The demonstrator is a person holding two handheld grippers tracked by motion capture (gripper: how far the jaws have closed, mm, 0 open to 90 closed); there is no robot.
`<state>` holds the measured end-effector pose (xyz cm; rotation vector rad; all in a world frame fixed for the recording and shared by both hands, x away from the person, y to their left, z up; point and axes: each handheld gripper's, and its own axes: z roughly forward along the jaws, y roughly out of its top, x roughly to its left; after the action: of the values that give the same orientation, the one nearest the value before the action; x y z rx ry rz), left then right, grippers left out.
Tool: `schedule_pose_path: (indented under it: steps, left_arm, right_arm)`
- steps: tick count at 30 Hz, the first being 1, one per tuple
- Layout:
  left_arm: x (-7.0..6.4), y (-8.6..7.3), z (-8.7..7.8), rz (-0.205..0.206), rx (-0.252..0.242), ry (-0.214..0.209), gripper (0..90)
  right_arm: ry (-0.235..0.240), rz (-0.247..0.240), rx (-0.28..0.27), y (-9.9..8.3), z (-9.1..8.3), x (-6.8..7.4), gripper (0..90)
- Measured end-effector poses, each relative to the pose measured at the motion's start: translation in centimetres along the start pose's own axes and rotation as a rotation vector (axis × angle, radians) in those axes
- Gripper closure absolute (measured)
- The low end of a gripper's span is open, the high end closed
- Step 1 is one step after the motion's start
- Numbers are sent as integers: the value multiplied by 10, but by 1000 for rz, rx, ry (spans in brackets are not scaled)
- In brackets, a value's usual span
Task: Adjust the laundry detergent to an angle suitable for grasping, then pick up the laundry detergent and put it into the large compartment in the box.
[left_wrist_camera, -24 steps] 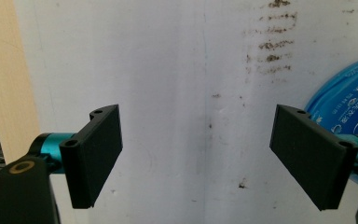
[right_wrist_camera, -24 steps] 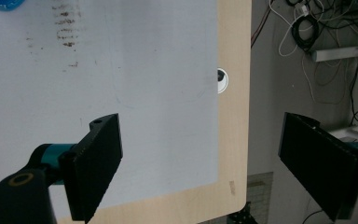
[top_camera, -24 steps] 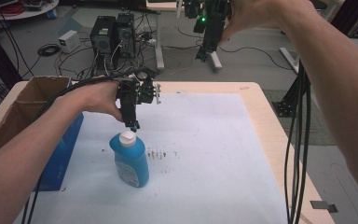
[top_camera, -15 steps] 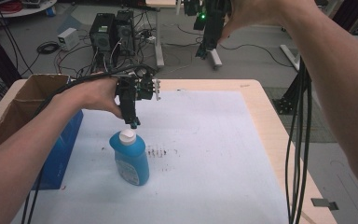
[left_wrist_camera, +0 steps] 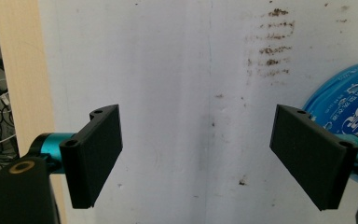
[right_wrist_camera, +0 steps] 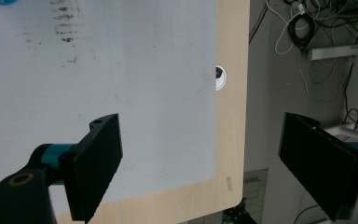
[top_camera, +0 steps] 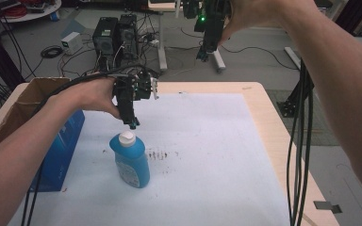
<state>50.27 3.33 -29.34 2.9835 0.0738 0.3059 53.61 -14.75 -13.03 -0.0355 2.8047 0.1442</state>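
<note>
Nearest the person, a blue bottle [top_camera: 131,160] with a white cap [top_camera: 127,137] stands upright on the white mat [top_camera: 202,155], toward the mat's left side and just beside a blue box [top_camera: 61,150] that sits in front of an open cardboard box [top_camera: 26,101]; its long axis runs vertically, cap pointing up, with the label face turned toward the camera side. A patch of brown specks [top_camera: 159,154] marks the mat just right of the bottle. Just beyond and above the cap hangs the left gripper [top_camera: 133,123], tilted downward with its tip near the cap but apart from it; in the left gripper view its two black jaws stand wide apart with nothing between them, and the bottle's blue body [left_wrist_camera: 349,105] sits off behind the right-hand jaw rather than centred. This looks like the approach step of a grasp on the bottle: the next move would call for shifting the left gripper sideways until the bottle sits between the jaws, lowering, then closing on the neck or body without tipping it. Farther off, the right gripper [top_camera: 210,35] is held high above the far edge of the table [top_camera: 264,122], its jaws also spread and empty in the right gripper view, looking down at the mat's corner
</note>
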Motion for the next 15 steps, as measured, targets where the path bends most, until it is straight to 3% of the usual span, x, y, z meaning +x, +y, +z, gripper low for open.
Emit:
schedule_pose_path:
  steps: [3,10,15]
  left_arm:
    - [2,-2,0,-13,-1,-10,169]
    - [1,1,8,1,42,-29,169]
    - [-1,3,10,12,56,-20,169]
  right_arm:
    - [0,0,5,0,-1,1,128]
    - [2,2,4,0,0,0,128]
    - [1,-6,10,2,1,2,128]
